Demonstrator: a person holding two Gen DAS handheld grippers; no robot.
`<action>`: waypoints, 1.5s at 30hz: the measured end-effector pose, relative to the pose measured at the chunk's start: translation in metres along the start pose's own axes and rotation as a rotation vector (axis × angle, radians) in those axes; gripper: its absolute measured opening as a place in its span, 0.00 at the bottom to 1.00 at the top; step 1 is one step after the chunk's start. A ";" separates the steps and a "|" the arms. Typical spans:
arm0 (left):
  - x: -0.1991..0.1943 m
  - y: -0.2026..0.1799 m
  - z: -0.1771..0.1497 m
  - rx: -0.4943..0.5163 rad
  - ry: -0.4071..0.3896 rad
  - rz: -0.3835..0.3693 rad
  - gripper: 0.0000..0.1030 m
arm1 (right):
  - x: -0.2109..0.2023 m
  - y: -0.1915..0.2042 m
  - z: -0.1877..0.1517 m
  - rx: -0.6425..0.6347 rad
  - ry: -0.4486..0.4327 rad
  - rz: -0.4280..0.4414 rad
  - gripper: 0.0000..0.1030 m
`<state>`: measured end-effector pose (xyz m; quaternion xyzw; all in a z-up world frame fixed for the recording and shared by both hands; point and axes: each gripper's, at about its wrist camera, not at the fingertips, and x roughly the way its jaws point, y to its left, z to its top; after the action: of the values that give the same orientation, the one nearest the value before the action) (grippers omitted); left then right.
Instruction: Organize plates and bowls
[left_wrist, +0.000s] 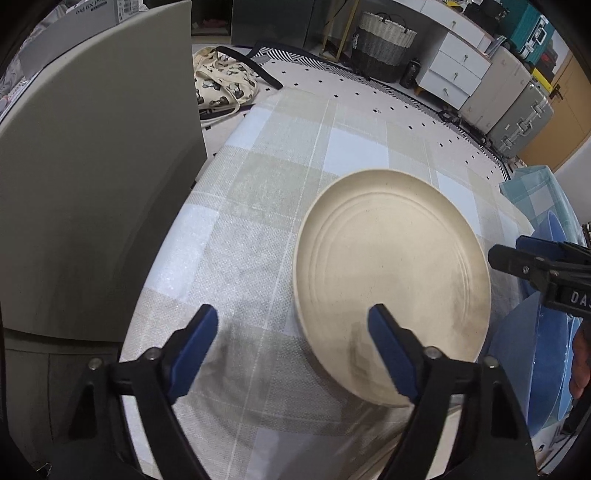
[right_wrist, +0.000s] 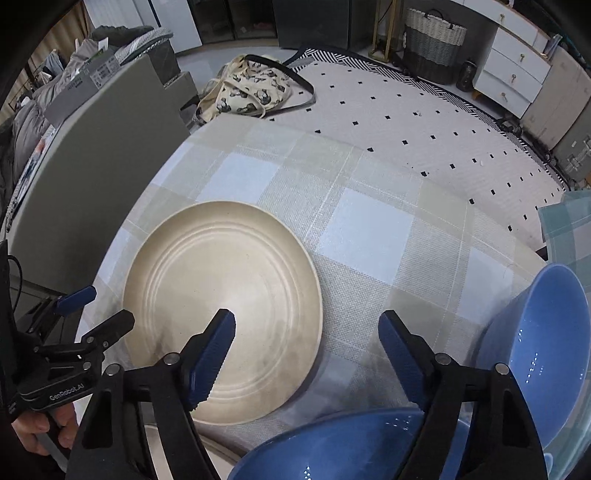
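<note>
Both cameras sit on the grippers and look steeply down at the table (left_wrist: 258, 206) from close above. The left view faces the table's left part, with the plate (left_wrist: 391, 280) to the right of centre; the right gripper (left_wrist: 506, 254) enters at its right edge. The right view looks from further right: there the plate (right_wrist: 221, 310) lies left of centre and the left gripper (right_wrist: 96, 314) shows at the left edge. Both views share the plate, the cloth, the rug (right_wrist: 406, 122) and the basket (left_wrist: 384, 44) behind.

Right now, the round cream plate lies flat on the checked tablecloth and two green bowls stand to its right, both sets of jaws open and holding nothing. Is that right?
Not quite: the bowls are blue, not green, as the right wrist view shows. The round cream plate does lie flat on the checked tablecloth, and both sets of jaws are open and hold nothing.
</note>
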<state>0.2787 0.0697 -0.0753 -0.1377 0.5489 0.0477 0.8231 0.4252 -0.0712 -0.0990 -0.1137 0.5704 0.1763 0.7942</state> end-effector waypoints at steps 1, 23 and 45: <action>0.001 0.000 0.000 -0.002 0.004 -0.002 0.73 | 0.002 0.000 0.001 -0.003 0.005 0.001 0.69; 0.017 -0.006 -0.012 0.046 0.071 -0.033 0.24 | 0.038 0.009 0.000 -0.066 0.071 -0.027 0.29; 0.000 -0.001 -0.010 0.084 0.009 -0.003 0.15 | 0.022 0.023 -0.011 -0.092 0.010 -0.076 0.11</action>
<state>0.2695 0.0660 -0.0785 -0.1040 0.5539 0.0225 0.8258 0.4132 -0.0511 -0.1231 -0.1726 0.5608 0.1713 0.7914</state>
